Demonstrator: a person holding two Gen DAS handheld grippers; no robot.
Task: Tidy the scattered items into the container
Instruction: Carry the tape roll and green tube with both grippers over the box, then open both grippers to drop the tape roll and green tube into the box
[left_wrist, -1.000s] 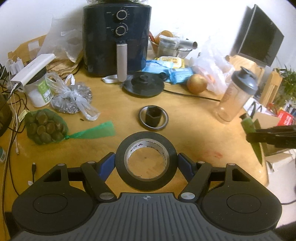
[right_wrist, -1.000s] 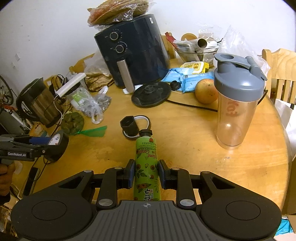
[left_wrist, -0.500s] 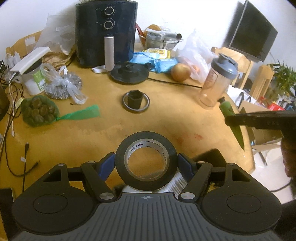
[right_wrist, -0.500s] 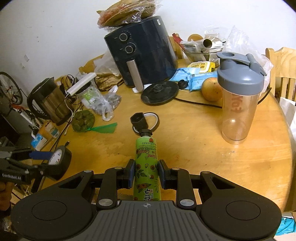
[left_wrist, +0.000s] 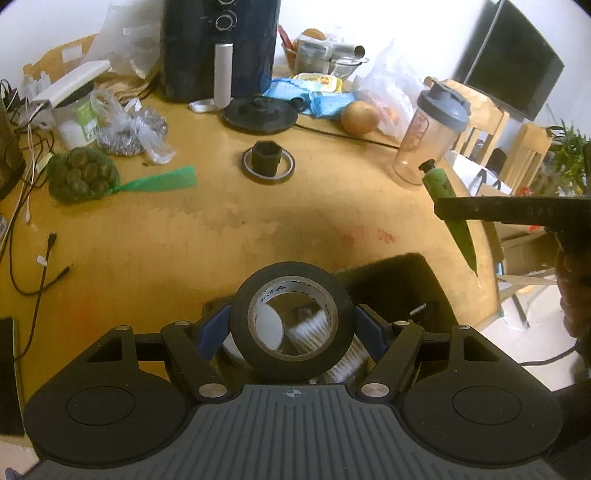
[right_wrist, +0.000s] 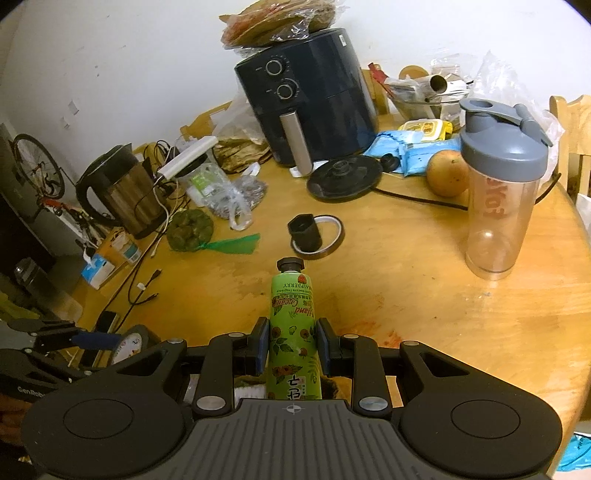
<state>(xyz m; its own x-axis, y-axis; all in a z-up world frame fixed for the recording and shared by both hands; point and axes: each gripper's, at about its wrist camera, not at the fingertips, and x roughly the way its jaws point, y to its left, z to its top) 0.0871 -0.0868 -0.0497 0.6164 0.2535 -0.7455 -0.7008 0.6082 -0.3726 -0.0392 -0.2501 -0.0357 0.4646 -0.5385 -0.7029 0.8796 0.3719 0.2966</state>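
My left gripper (left_wrist: 291, 325) is shut on a black tape roll (left_wrist: 291, 284), held upright between its blue pads. Under it, at the table's near edge, lies a black felt container (left_wrist: 406, 266) with a white brush (left_wrist: 314, 328) inside. My right gripper (right_wrist: 291, 343) is shut on a green hand cream tube (right_wrist: 291, 325), cap pointing forward over the table. In the left wrist view the tube (left_wrist: 439, 181) hangs to the right of the container. A black cap inside a thin tape ring (left_wrist: 267, 162) lies mid-table.
At the back stand a dark air fryer (left_wrist: 221, 48), a kettle base (left_wrist: 260, 116) with its cord and a round fruit (left_wrist: 360, 117). A shaker bottle (left_wrist: 428, 136) is on the right. A green net bag (left_wrist: 81, 175), cables and a kettle (right_wrist: 118, 192) are on the left.
My left gripper has drawn back to the near table edge with the tape roll, and the black container has come into view beneath it. The right gripper has pulled back a little with the tube.
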